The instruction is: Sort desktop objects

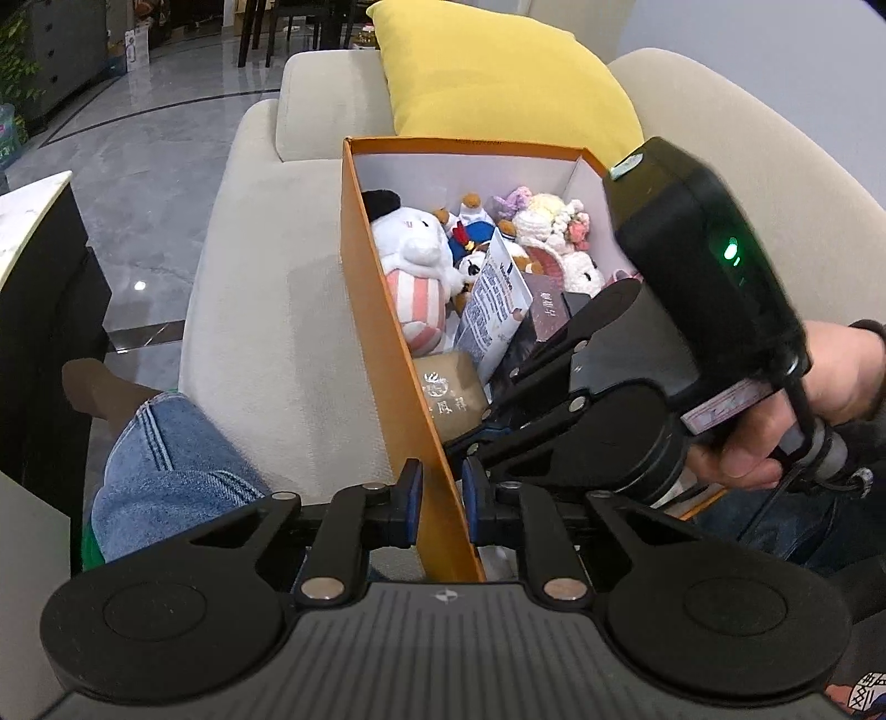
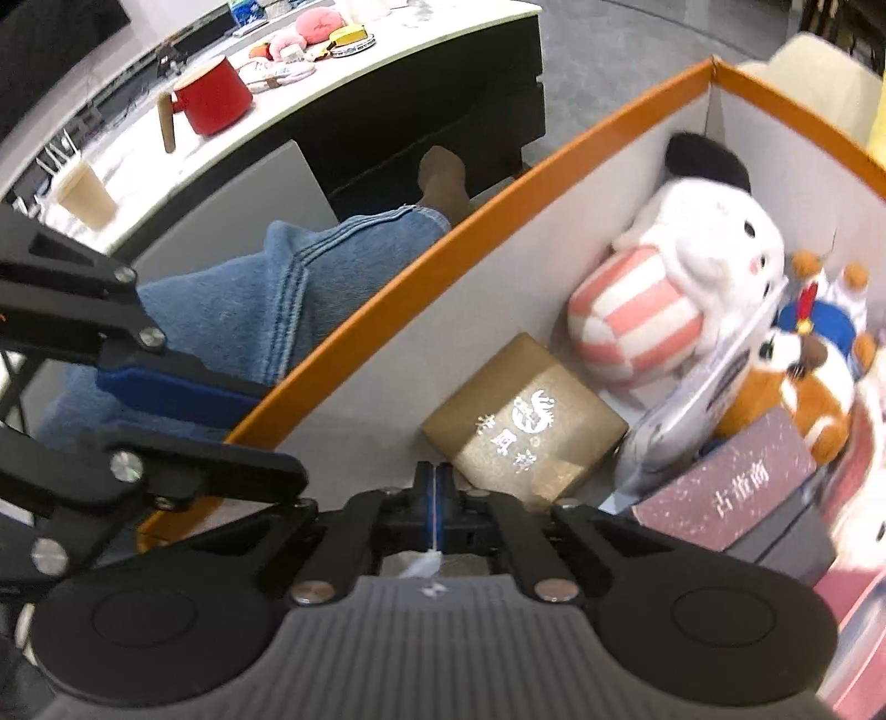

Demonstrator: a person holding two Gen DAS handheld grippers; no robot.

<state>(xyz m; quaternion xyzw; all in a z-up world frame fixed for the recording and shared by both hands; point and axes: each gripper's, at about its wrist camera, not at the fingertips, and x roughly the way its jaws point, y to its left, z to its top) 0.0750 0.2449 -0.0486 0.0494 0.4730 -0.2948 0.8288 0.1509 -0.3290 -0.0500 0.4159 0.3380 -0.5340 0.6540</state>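
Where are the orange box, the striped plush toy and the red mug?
orange box (image 1: 382, 332), left wrist view, outer side wall.
striped plush toy (image 2: 637, 327), right wrist view, striped belly.
red mug (image 2: 213, 102), right wrist view, side of body.

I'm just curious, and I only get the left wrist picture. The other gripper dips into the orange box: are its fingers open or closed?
Observer: Closed. The right gripper has its pads together inside the orange box, near the gold packet.
Operator: Is it holding anything?
Observer: Only a thin pale scrap shows between the pads; I cannot tell what it is.
Operator: What's on the table?
Observer: A red mug, a paper cup and pink plush toys sit on the white table.
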